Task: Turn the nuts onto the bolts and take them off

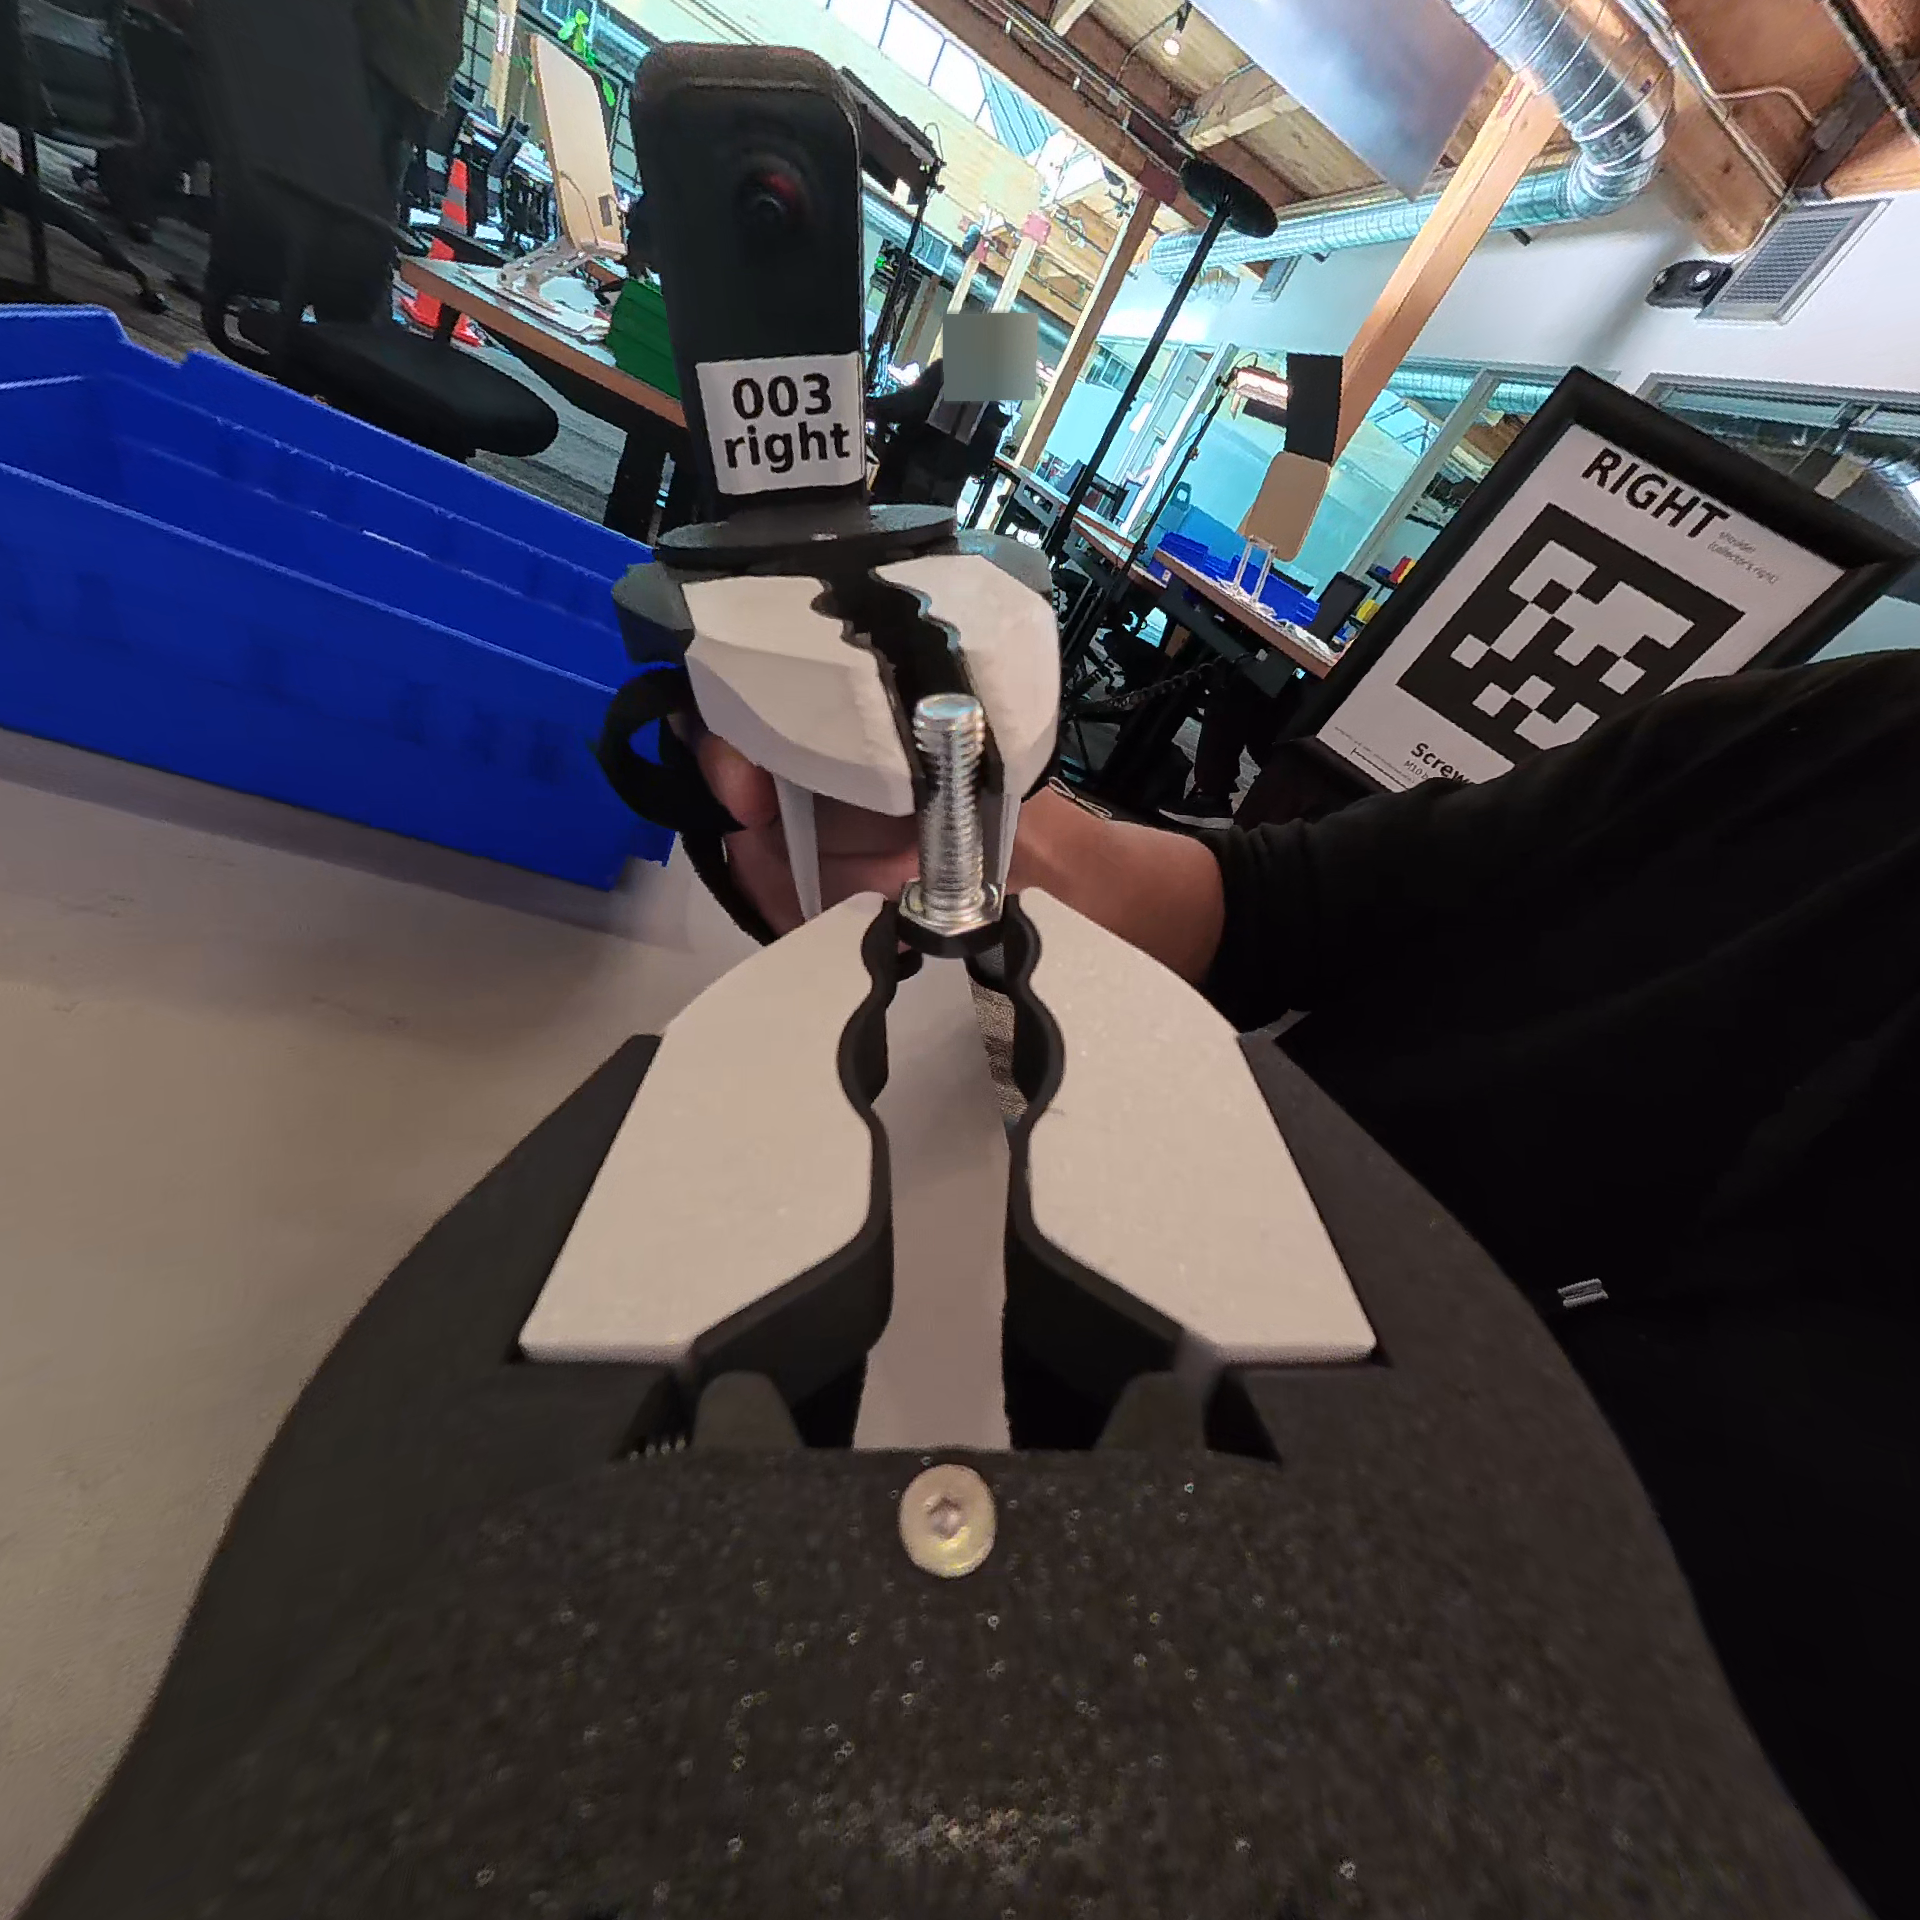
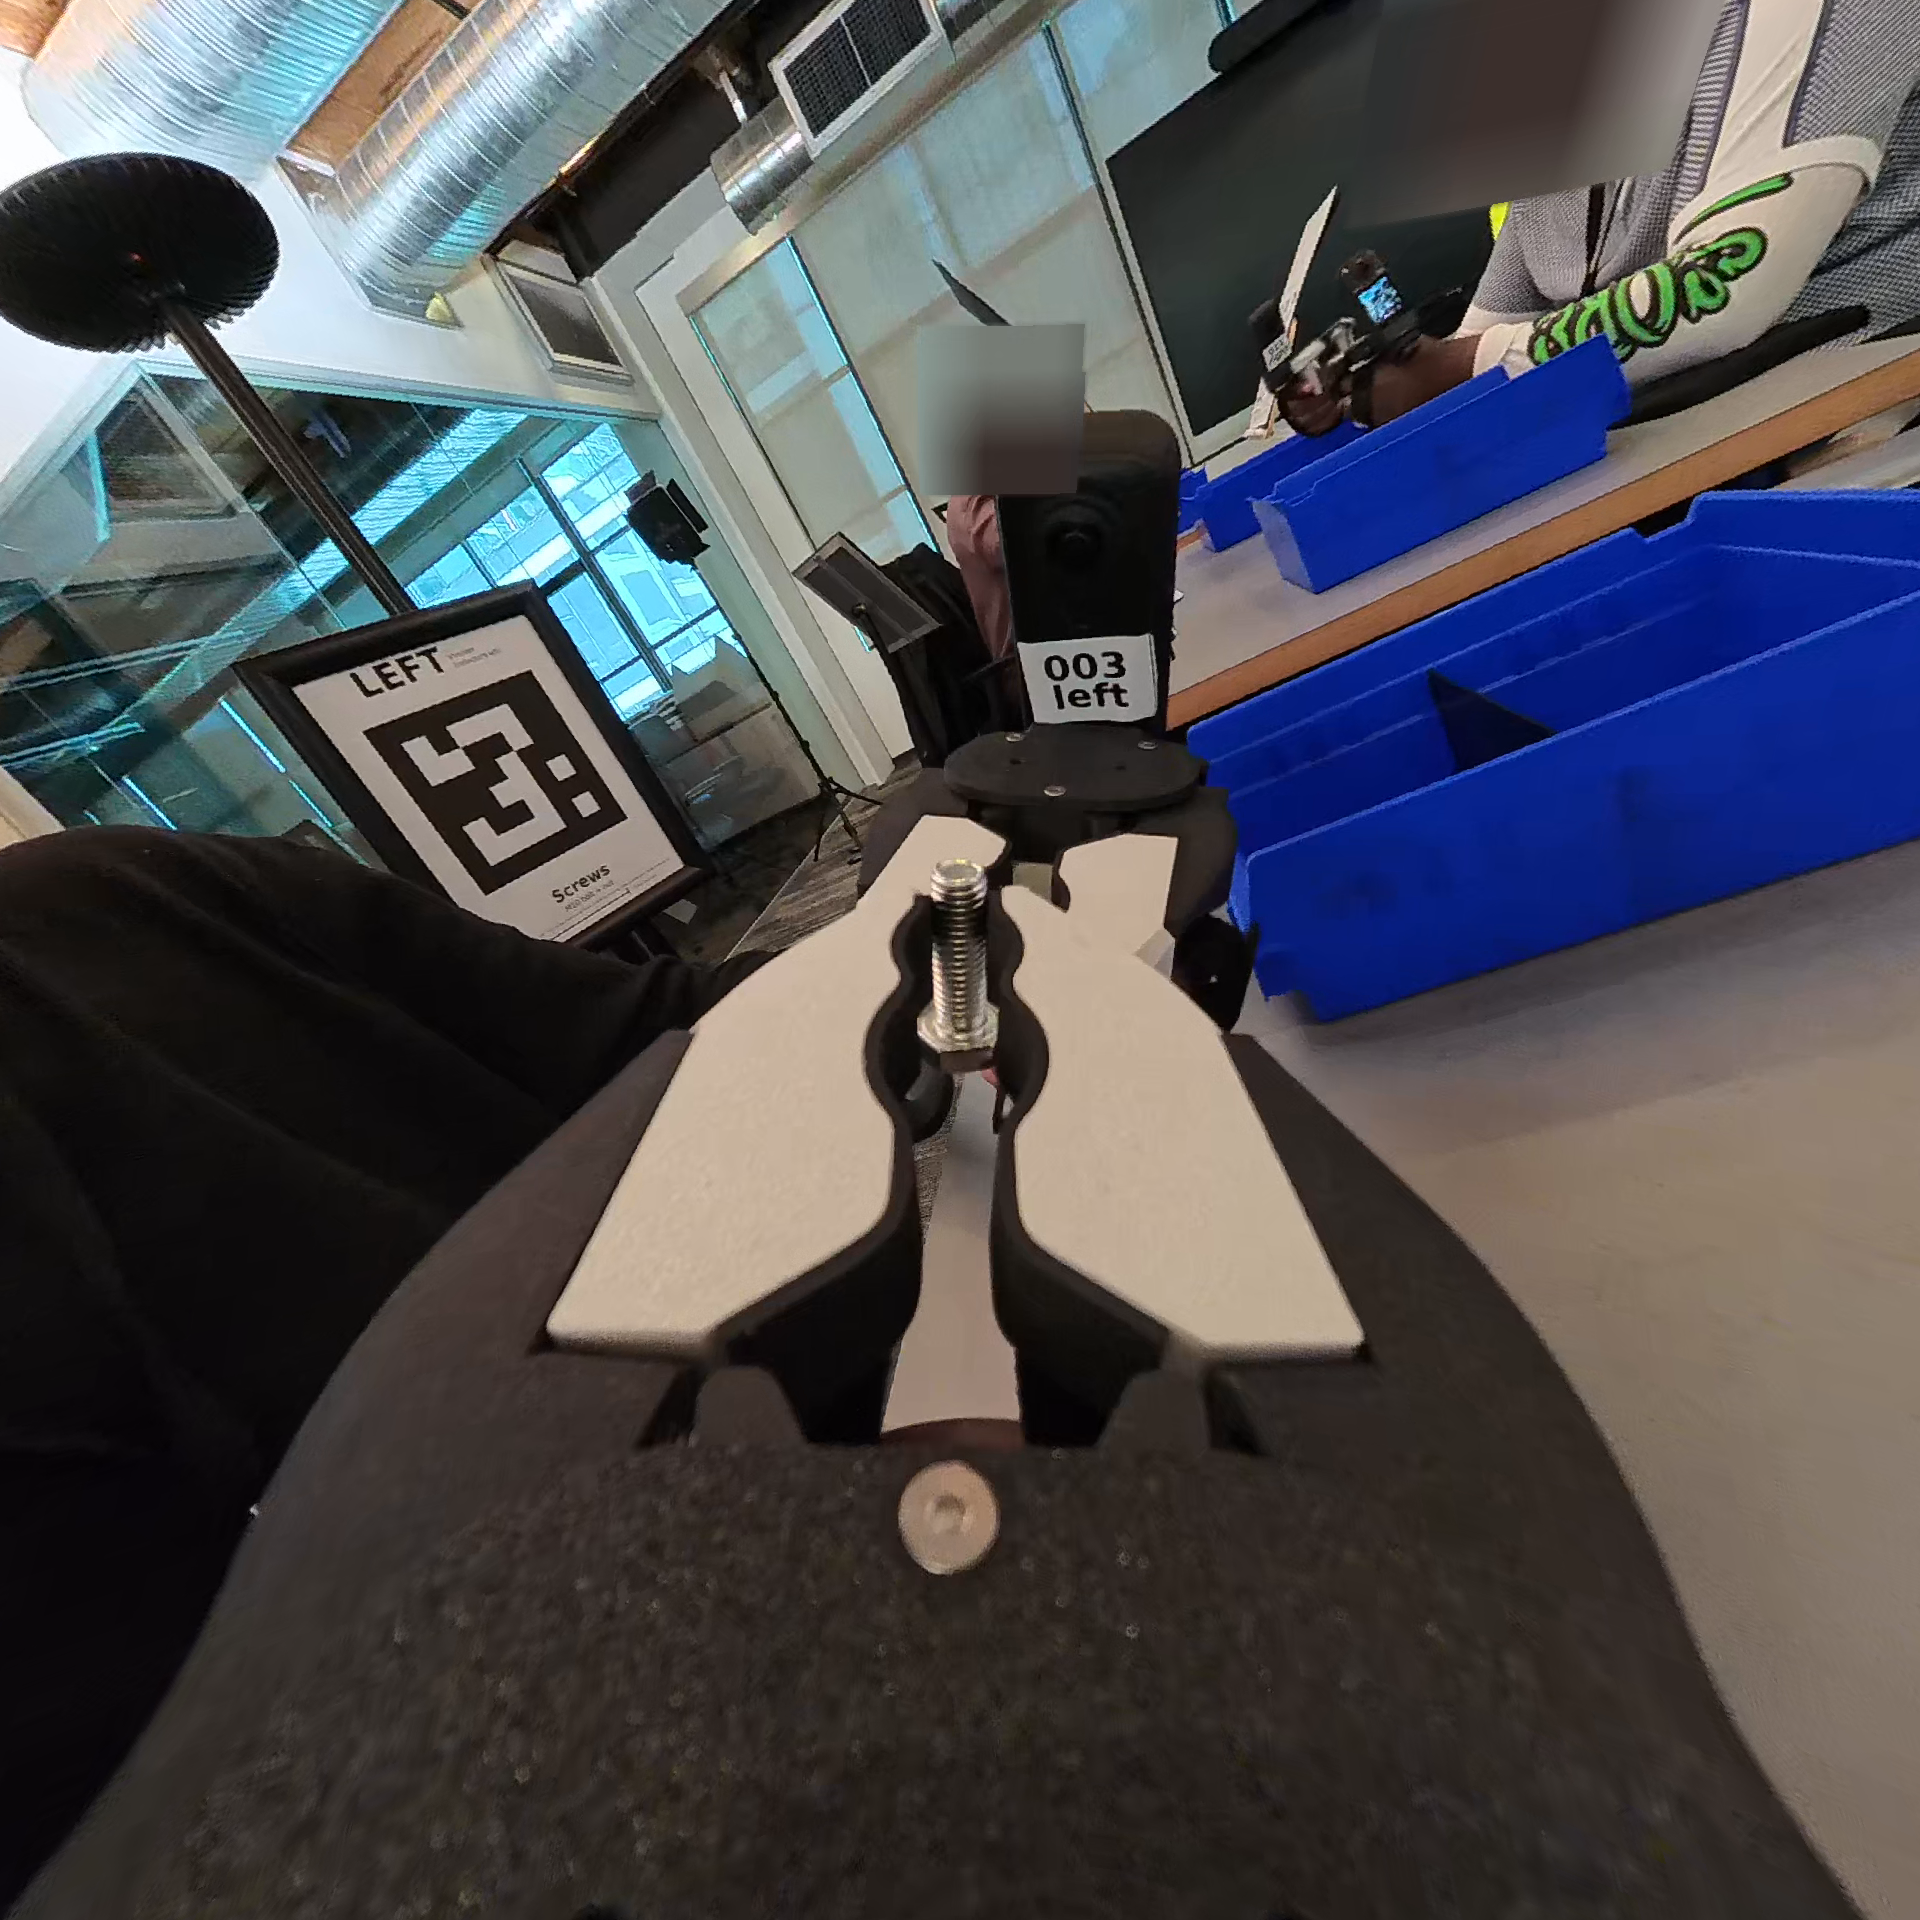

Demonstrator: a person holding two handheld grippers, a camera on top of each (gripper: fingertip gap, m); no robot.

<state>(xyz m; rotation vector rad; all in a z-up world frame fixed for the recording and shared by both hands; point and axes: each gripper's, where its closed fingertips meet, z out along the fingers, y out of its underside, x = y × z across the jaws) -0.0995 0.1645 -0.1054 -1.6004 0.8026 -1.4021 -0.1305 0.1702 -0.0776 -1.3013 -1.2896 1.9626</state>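
A silver bolt stands upright between my two grippers, threaded end up and hex end at the bottom. My left gripper is shut on that hex end at its fingertips. My right gripper faces it from the far side with its jaws around the threaded shank. In the right wrist view the bolt lies between the right gripper's black pads, with the hex end in the wider notch. The left gripper shows just behind. I cannot tell whether the hex piece is a nut or the bolt's head.
Blue plastic bins stand on the grey table beside the grippers. A framed marker sign stands at the table's end. A black sleeve reaches in. Another person works at a far table. Left and right tips are no more than a few centimetres apart.
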